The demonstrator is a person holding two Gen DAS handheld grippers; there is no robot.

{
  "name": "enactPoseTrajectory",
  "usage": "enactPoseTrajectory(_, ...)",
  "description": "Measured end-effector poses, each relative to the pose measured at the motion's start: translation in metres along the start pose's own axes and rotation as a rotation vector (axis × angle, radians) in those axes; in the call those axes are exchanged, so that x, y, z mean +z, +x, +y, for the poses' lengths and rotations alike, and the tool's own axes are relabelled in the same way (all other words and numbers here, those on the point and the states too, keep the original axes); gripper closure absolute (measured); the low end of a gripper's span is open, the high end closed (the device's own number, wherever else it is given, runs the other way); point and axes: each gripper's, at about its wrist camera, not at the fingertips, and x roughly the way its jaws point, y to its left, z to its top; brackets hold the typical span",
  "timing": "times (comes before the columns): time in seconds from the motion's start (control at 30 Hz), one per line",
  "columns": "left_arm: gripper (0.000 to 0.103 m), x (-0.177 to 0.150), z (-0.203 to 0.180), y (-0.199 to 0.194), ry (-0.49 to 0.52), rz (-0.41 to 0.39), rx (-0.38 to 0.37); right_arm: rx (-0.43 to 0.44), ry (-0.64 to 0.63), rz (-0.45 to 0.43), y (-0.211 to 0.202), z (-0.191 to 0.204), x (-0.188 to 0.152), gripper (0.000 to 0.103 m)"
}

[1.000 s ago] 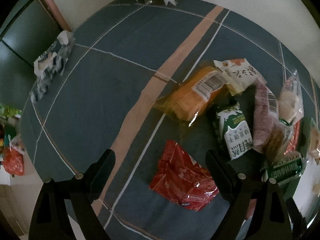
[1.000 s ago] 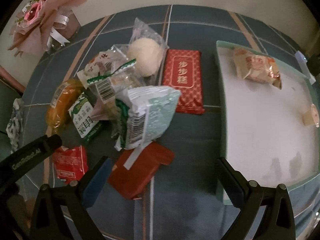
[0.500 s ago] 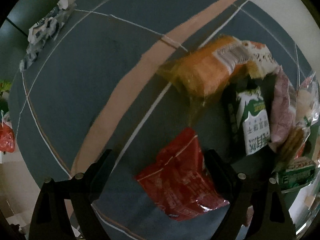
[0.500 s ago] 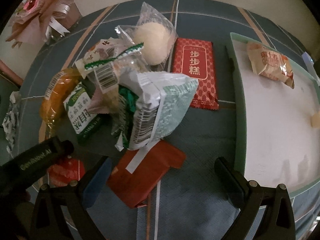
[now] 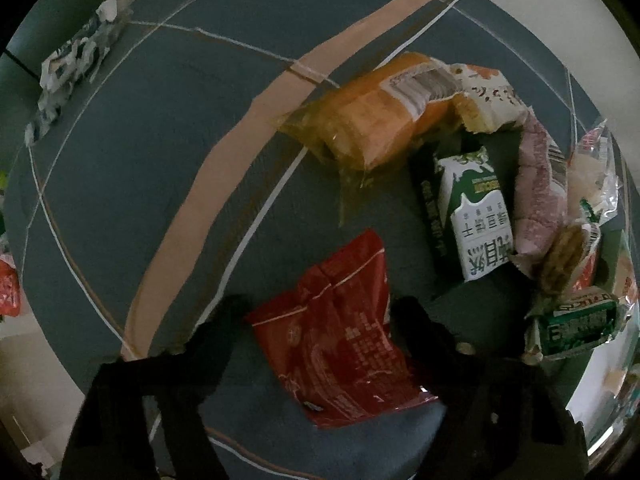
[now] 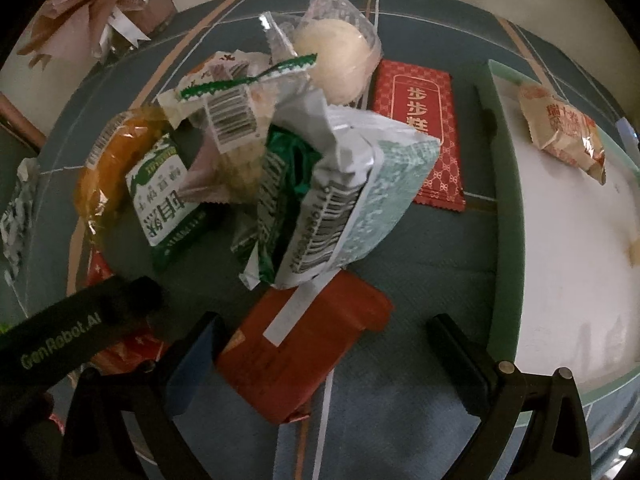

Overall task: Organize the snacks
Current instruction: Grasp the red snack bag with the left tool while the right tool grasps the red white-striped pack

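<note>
A crinkled red snack packet [image 5: 340, 344] lies on the blue cloth between the fingers of my open left gripper [image 5: 320, 320], which straddles it. My open right gripper [image 6: 324, 344] hangs over a dark red packet [image 6: 304, 344] with a white strip. Behind it is a heap: a pale green packet [image 6: 360, 200], a green-and-white carton [image 6: 160, 196], an orange bread bag [image 5: 372, 120], a round white bun in clear wrap [image 6: 336, 60] and a flat red packet [image 6: 420, 128]. The left gripper's black body [image 6: 72, 332] shows at lower left in the right wrist view.
A white tray with a green rim [image 6: 504, 200] lies at the right and holds a beige snack packet [image 6: 560, 128]. A wrapped bouquet [image 6: 100, 4] stands at the back left. A crumpled patterned wrapper [image 5: 72, 68] lies at the cloth's far left edge.
Both grippers have moved forward and down. The red packet now sits between the left fingers. The dark red packet now lies between the right fingers, and the heap looms larger.
</note>
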Motion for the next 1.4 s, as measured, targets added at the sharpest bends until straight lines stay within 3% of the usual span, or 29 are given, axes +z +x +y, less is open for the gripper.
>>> enactPoseTrajectory(0.17, 0.035, -0.009, -0.014, -0.009, 0.035, 0.01, -0.097, 0.0, 0.01, 0.021, -0.001, -0.007, -0.007, 0.0)
enactPoseTrajectory(0.3, 0.036, -0.013, -0.03, -0.01, 0.08, 0.006, -0.084, 0.009, 0.004, 0.024, -0.005, -0.018, -0.009, 0.0)
enactPoseTrajectory(0.57, 0.036, -0.012, -0.035, -0.014, 0.135, -0.018, -0.068, 0.045, -0.029, 0.041, -0.002, -0.024, -0.003, 0.022)
enactPoseTrajectory(0.7, 0.035, -0.019, -0.046, -0.019, 0.14, -0.005, -0.062, 0.029, -0.08, 0.053, 0.001, -0.013, -0.016, 0.029)
enactPoseTrajectory(0.83, 0.035, -0.017, -0.046, -0.006, 0.145, 0.013, -0.062, -0.005, -0.106, 0.059, 0.004, -0.013, -0.02, 0.043)
enactPoseTrajectory(1.0, 0.037, -0.02, -0.052, 0.0, 0.164, 0.015, -0.071, -0.016, -0.112, 0.048, 0.006, -0.012, -0.021, 0.048)
enactPoseTrajectory(1.07, 0.04, -0.02, -0.052, -0.002, 0.16, 0.011, -0.088, -0.019, -0.113, 0.043, 0.007, -0.012, -0.019, 0.059)
enactPoseTrajectory(1.4, 0.041, -0.015, -0.051, -0.034, 0.121, -0.058, -0.136, 0.032, -0.093, -0.002, -0.019, -0.008, -0.019, 0.061)
